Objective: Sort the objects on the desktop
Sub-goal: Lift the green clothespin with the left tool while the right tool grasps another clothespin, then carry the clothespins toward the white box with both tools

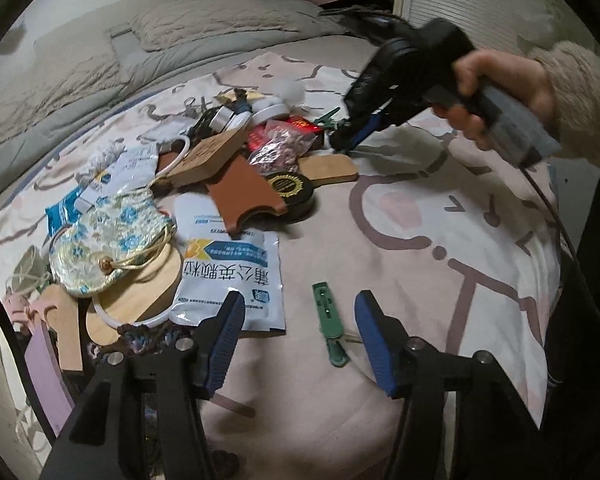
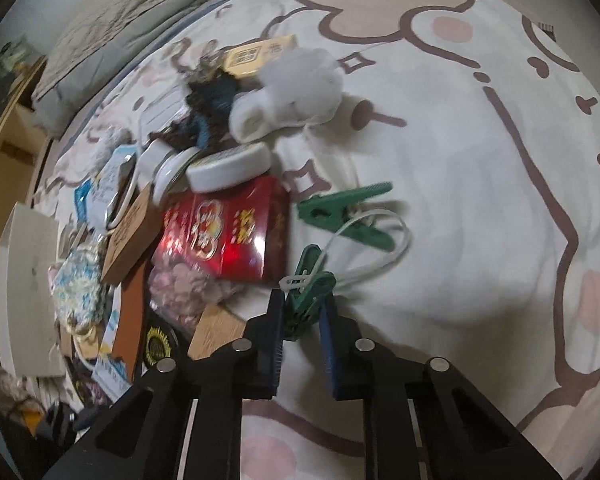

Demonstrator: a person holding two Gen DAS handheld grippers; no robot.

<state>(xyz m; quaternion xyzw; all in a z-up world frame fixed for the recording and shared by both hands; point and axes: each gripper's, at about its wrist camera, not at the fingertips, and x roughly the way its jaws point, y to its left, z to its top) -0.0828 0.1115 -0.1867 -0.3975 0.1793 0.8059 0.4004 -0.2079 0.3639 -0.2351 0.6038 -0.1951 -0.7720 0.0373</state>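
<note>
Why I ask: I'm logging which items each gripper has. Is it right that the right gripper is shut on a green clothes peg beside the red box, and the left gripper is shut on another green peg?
Not quite. The left gripper is open; its green peg lies loose on the blanket between the fingers, as the left wrist view shows. The right gripper is indeed shut on a green clothes peg beside the red box.

1. The bed sheet (image 1: 400,240) is cream with brown cartoon outlines and pink spots.
2. The clothes peg (image 1: 328,320) lying near is green.
3. The drawstring pouch (image 1: 108,240), left, is pale gold brocade with blue flowers.
4. The box (image 2: 228,232) is red with gold print.
5. The claw pads (image 1: 380,344) are blue.
6. The round tin (image 1: 292,192) is black with a gold emblem.
</note>
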